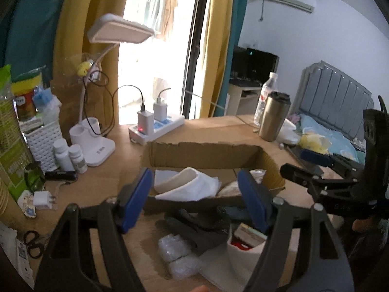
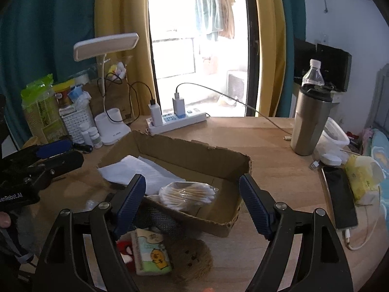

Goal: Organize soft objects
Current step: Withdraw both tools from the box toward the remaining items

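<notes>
we hold both grippers over a wooden desk (image 2: 267,136), and the largest thing on it is a shallow cardboard box (image 2: 194,150) lying open at the middle. inside the box a white cloth (image 2: 136,172) fills the left part, and a clear pack of cotton swabs (image 2: 187,194) rests against the near wall, just right of the cloth. in front of the box — outside it, on the desk — the remaining soft things lie close together: a dark glove (image 1: 197,226), a brown plush (image 2: 192,258), a small patterned pouch (image 2: 152,253) touching the plush, and a bubble-wrap roll (image 1: 175,253) to the left of the glove.

our left gripper (image 1: 197,199) hangs above the box's near wall with its fingers spread wide, gripping nothing. our right gripper (image 2: 192,204) hovers over the near edge of the box, fingers likewise released and empty.

behind the box stand a white lamp (image 2: 109,121), a power strip (image 2: 177,121) with two chargers plugged in, and, to the right, a steel tumbler (image 2: 308,124).
</notes>
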Motion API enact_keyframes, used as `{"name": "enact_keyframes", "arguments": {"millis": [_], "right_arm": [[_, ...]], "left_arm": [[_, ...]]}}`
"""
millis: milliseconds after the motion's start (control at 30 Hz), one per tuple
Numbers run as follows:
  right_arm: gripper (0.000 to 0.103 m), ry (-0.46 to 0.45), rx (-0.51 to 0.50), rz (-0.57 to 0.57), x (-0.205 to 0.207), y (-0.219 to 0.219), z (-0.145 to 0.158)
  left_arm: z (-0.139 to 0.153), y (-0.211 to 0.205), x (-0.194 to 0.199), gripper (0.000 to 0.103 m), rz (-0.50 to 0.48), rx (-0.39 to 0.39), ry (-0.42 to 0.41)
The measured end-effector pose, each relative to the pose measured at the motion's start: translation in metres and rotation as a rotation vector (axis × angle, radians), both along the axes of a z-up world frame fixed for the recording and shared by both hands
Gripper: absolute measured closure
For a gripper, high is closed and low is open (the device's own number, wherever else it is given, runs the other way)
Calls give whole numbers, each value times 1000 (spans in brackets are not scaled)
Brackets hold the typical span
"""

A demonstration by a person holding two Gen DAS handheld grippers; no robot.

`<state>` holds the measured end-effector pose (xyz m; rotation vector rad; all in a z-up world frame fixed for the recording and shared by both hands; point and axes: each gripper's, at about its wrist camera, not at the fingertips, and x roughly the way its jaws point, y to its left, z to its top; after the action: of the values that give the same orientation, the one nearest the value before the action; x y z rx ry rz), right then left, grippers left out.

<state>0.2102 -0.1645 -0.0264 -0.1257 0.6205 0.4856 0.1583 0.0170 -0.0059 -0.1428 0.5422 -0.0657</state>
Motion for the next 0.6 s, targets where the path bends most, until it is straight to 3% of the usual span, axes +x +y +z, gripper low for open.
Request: {"name": "enact_keyframes", "arguments": {"millis": [600], "right_arm": [[21, -40, -27, -68, -70, 6, 13]], "left_arm": [[-2, 16, -56, 28, -58, -48, -32]]}}
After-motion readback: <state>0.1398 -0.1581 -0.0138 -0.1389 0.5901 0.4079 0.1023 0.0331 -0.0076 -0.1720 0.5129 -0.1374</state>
